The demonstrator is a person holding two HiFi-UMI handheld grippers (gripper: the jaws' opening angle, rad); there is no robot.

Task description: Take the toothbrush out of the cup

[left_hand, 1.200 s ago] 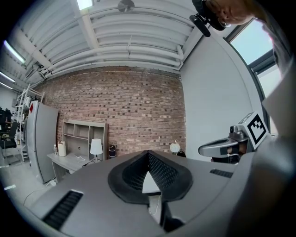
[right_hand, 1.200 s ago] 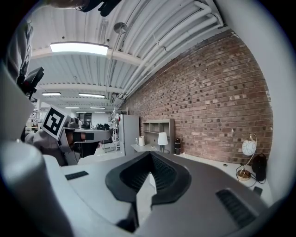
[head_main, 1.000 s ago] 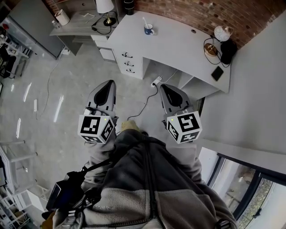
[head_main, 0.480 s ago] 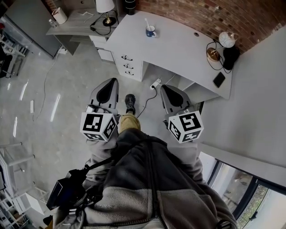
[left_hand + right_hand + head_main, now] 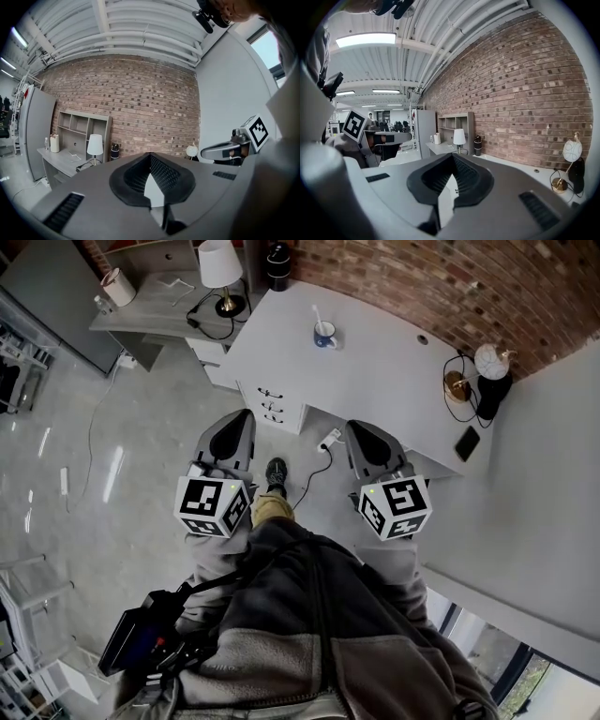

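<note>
A blue-and-white cup (image 5: 325, 336) stands on the white desk (image 5: 384, 371) at the far side, with a white toothbrush (image 5: 317, 319) sticking up out of it. Both grippers hang over the floor, well short of the desk and the cup. My left gripper (image 5: 234, 430) is shut and holds nothing; its fingertips meet in the left gripper view (image 5: 150, 159). My right gripper (image 5: 367, 440) is likewise shut and empty, its jaws touching in the right gripper view (image 5: 451, 161).
The desk has a drawer unit (image 5: 270, 399), a globe ornament (image 5: 489, 362) and a dark phone (image 5: 466, 442) at its right end. A white lamp (image 5: 220, 266) and a dark bottle (image 5: 277, 263) stand at the left. A power strip (image 5: 328, 438) and cable lie on the floor.
The person has stepped forward, so the desk and cup sit closer and lower in the head view. A shoe now shows between the grippers. Both grippers stay shut.
</note>
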